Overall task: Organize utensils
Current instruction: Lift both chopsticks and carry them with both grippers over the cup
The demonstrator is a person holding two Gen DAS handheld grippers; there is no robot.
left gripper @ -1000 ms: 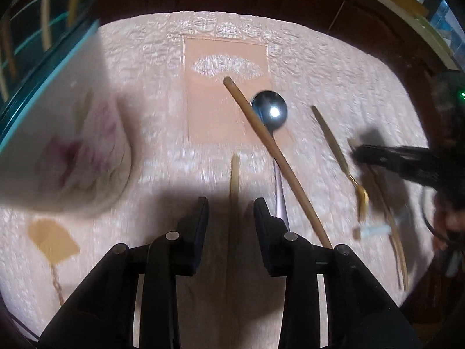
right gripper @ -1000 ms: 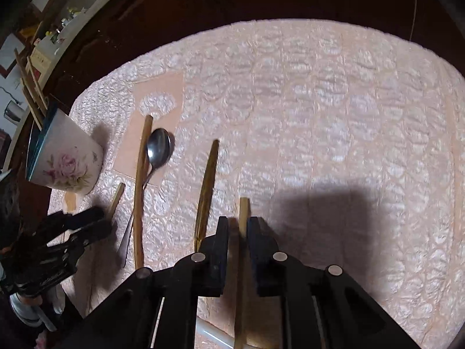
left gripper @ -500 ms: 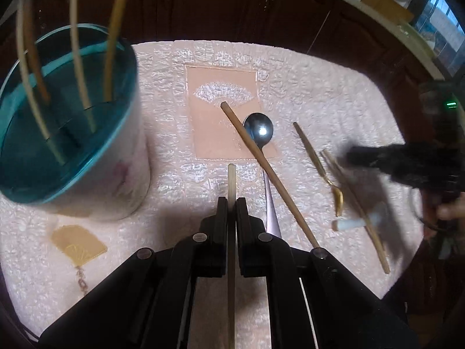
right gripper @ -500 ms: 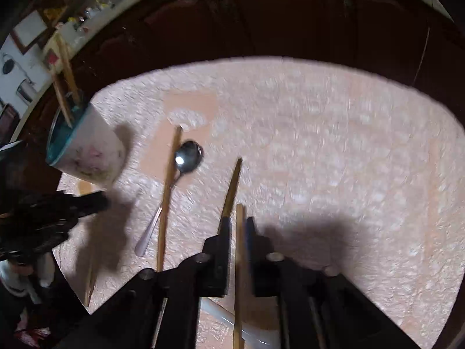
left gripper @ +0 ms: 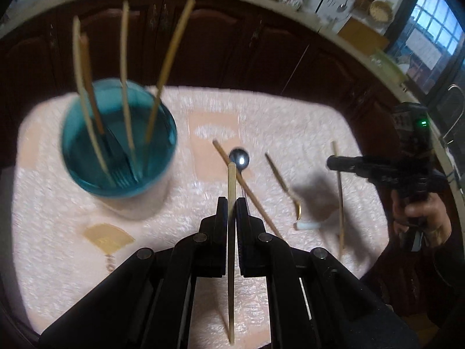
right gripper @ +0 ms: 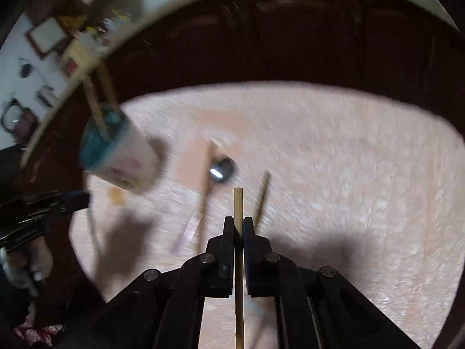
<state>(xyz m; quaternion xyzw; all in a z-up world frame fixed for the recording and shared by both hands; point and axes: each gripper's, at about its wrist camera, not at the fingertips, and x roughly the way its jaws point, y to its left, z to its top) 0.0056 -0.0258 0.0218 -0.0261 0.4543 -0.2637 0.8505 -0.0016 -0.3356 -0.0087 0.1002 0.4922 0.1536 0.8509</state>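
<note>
- L gripper (left gripper: 231, 206): jaws clamped on a pale chopstick (left gripper: 231, 244), tip sticks out fwd past the pads, rest runs back under the tool. It's off the cloth.
- R gripper (right gripper: 238, 226): jaws just closed a bit more, now pinched on a second chopstick (right gripper: 238, 261), same style grip, also off the cloth.
- Landmark = teal cup (left gripper: 119, 142), upright on the pink cloth (left gripper: 290, 116), already has several sticks standing in it.
- Right of cup, flat on the cloth: long brown stick (left gripper: 247, 192) crossing a steel spoon (left gripper: 239, 159); further right a gold fork (left gripper: 283, 184). Small white bit beside the fork's head, can't ID.
- Handling, my guess: chopsticks light, stiff, smooth, so they could pivot or slip in a narrow pinch. Both held near mid-length; seems ok for balance.
- Spoon/fork thin, lie flat, prob slippery; take by the handle.
- Cup is tall, could tip if a stick knocks the rim. Drop in steep.
</note>
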